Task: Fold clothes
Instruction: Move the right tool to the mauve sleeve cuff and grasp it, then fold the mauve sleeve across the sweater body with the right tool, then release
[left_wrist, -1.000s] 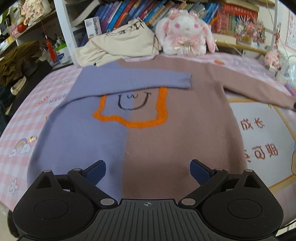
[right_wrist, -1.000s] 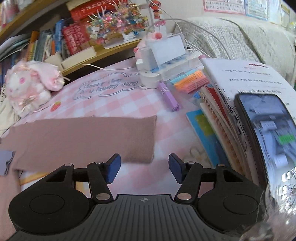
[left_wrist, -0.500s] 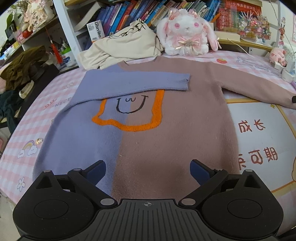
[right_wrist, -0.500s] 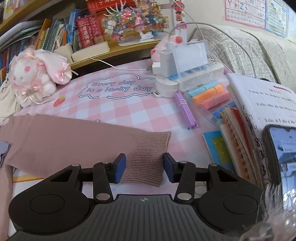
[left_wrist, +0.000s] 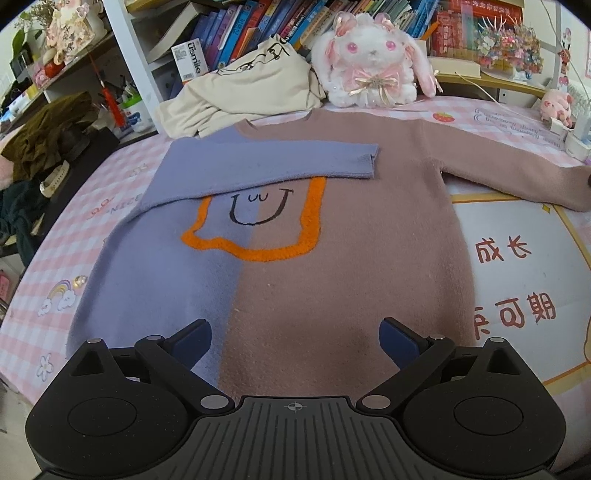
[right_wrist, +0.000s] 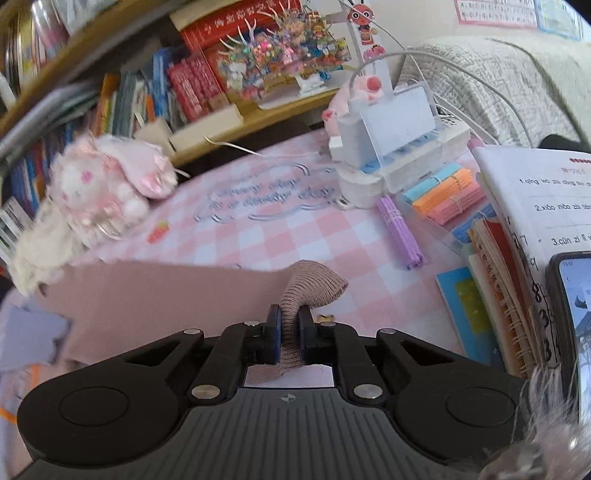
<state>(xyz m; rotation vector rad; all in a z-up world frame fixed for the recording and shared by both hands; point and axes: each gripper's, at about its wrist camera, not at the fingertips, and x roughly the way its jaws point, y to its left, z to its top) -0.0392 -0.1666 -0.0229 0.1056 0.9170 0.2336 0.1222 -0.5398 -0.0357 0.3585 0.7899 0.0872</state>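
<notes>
A two-tone sweater (left_wrist: 332, 251), lilac on the left and dusty pink on the right with an orange outline and a smile, lies flat on the pink checked bed cover (left_wrist: 48, 258). Its lilac sleeve (left_wrist: 266, 162) is folded across the chest. The pink sleeve (left_wrist: 509, 166) stretches out to the right. My left gripper (left_wrist: 295, 338) is open and empty above the hem. My right gripper (right_wrist: 289, 323) is shut on the ribbed pink cuff (right_wrist: 314, 286) and lifts it off the cover.
A white plush rabbit (left_wrist: 373, 74) and a cream garment (left_wrist: 251, 92) lie behind the collar, before a bookshelf (left_wrist: 258, 26). By the right gripper are a white desk organiser (right_wrist: 395, 147), purple sticks (right_wrist: 400, 232), stacked notebooks (right_wrist: 509, 280) and a phone (right_wrist: 576, 325).
My right gripper closed on the pink sleeve's cuff and raised it, and its view swung. My left gripper stayed open and drew back slightly above the hem.
</notes>
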